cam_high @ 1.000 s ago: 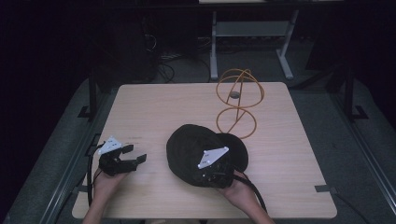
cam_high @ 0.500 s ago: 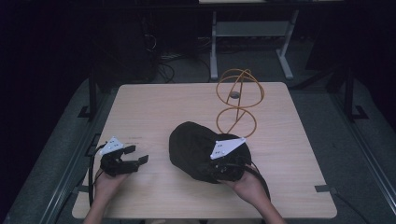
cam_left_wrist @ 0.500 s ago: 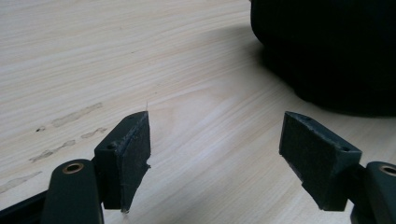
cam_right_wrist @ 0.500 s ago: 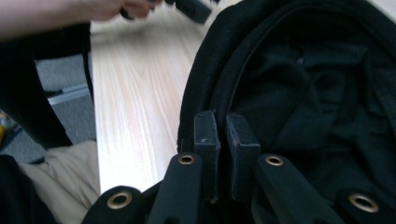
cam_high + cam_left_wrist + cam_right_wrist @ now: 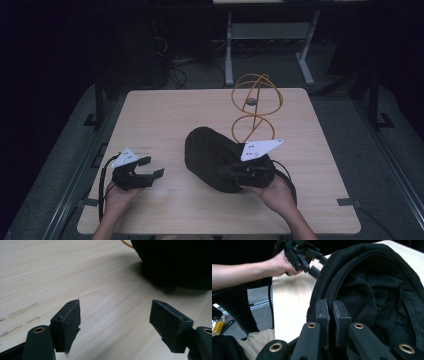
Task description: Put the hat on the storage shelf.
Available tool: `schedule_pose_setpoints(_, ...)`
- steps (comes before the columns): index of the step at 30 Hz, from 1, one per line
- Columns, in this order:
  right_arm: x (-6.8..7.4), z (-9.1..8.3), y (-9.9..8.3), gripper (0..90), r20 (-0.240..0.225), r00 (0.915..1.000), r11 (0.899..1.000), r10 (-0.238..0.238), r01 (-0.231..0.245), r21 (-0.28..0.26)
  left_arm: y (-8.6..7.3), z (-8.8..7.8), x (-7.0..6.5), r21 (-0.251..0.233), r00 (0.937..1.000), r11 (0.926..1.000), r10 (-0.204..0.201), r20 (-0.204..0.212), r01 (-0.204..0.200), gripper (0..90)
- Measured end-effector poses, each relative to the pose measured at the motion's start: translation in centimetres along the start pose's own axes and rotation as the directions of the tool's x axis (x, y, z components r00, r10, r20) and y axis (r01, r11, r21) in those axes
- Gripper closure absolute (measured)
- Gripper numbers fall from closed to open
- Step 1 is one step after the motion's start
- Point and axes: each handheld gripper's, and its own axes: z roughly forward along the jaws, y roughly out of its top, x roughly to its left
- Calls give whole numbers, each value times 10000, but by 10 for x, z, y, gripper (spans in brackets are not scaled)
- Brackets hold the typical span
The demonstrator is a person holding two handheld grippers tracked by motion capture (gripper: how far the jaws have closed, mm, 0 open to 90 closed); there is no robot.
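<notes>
Black cap, centre frame, looks soft and light; its brim edge suits gripping. Right hand-held gripper pinches that edge. Left hand-held gripper gapes wide, empty.

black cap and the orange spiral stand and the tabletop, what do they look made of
Black cap: woven fabric, matte, judging by its soft folds, stitched seams and a rim pinched in the right tool.
Orange stand: likely bent wire or thin metal rod with a smooth orange coating; plastic can't be ruled out.
Table: pale wood or wood-look laminate, showing grain lines and a low sheen.
</notes>
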Motion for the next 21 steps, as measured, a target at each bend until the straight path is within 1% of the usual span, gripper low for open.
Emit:
schedule_pose_setpoints(3, -1, -5, 4, 842, 46, 10000, 9998, -57, 58, -191, 1, 2, -3, -26, 9999, 10000, 74, 104, -74, 245)
schedule_pose_setpoints(7, 0, -10, 9, 842, 46, 9999, 9995, -103, 104, -302, 5, 2, -7, -72, 9994, 9997, 219, 281, -217, 244)
schedule_pose_setpoints(9, 0, -12, 13, 842, 33, 9999, 9992, -157, 158, -376, 6, 2, -11, -153, 9989, 9995, 286, 369, -281, 243)
schedule_pose_setpoints(11, 1, -15, 16, 842, 28, 9999, 9989, -170, 171, -446, 9, 2, -14, -258, 9979, 9992, 333, 551, -319, 243)
schedule_pose_setpoints(14, 1, -18, 20, 842, 23, 9997, 9983, -253, 254, -522, 14, 0, -20, -409, 9959, 9980, 508, 747, -478, 240)
schedule_pose_setpoints(16, 2, -19, 23, 842, 50, 9996, 9981, -292, 294, -532, 19, -1, -26, -598, 9932, 9967, 601, 996, -543, 240)
schedule_pose_setpoints(17, 2, -19, 24, 842, 68, 9994, 9979, -335, 338, -551, 22, -1, -30, -716, 9909, 9953, 729, 1128, -650, 239)
schedule_pose_setpoints(20, 1, -22, 27, 842, 61, 9995, 9978, -320, 323, -587, 30, -1, -38, -981, 9848, 9922, 909, 1482, -768, 232)
schedule_pose_setpoints(21, 1, -22, 28, 842, 64, 9995, 9977, -308, 311, -600, 32, -1, -40, -970, 9830, 9920, 958, 1567, -812, 232)
